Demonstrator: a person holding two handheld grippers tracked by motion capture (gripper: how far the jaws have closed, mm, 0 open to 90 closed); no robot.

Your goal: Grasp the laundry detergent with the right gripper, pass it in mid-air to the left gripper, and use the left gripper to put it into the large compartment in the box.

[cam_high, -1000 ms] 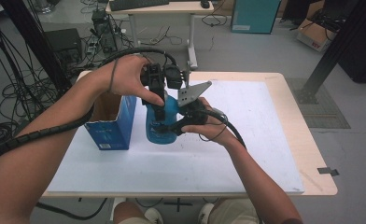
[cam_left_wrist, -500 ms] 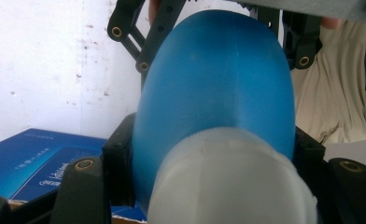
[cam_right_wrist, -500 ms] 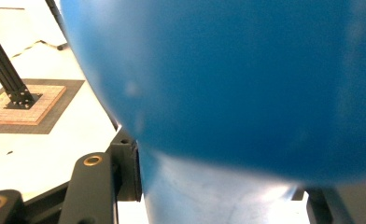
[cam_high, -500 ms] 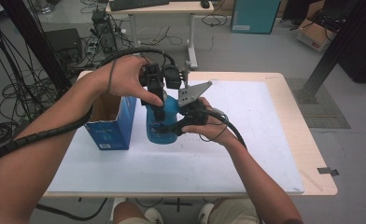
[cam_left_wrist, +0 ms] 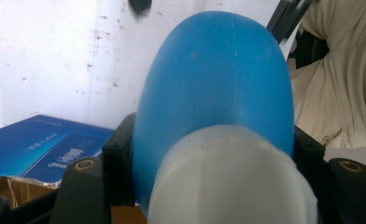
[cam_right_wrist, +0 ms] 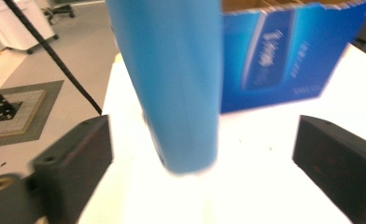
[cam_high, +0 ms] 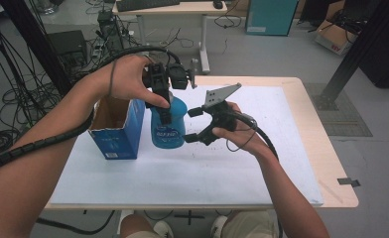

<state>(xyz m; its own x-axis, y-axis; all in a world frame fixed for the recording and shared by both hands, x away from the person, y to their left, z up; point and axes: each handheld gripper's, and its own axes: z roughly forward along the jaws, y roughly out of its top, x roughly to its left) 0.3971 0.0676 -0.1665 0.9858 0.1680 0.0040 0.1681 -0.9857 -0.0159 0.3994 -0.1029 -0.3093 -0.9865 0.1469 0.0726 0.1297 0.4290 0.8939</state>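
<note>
Both grippers work at one blue bottle (cam_high: 168, 126) in the high view: the left gripper (cam_high: 163, 106) comes down from above and clamps the bottle near its top, while the right gripper (cam_high: 196, 125) sits just to the bottle's right with its jaws spread wide, having just been opening, and nothing pressed between them. That bottle stands upright on the white table cover (cam_high: 192, 168), just beside an open blue carton (cam_high: 117, 126) on its left; whether the two touch I cannot tell. A grey three-cornered plate (cam_high: 221, 93) tops the right gripper, and a ribbed black cable (cam_high: 38, 144) trails along the person's left forearm. Seen from the left gripper view, the bottle (cam_left_wrist: 216, 93) bulges up between the two black jaws, which hug it on both sides just below its rounded blue shoulder, with a pale whitish band of the bottle nearest the camera. Below and to the left lies the blue carton (cam_left_wrist: 45, 149), its brown cardboard flap at the lower edge, and the white cover (cam_left_wrist: 45, 56) spreads behind. At the far right, pale fabric (cam_left_wrist: 335, 88) hangs in folds. From the right gripper view, the picture is blurred; the left gripper's hold is out of frame, and the right gripper (cam_right_wrist: 202, 161) shows its two dark jaws standing far apart, at the left and right edges, clear of the bottle (cam_right_wrist: 172, 79), whose blue body stands between them and farther off. Behind it the carton (cam_right_wrist: 284, 51) stands with its open top showing, and the grey floor (cam_right_wrist: 55, 51) lies beyond the table edge at the left.
</note>
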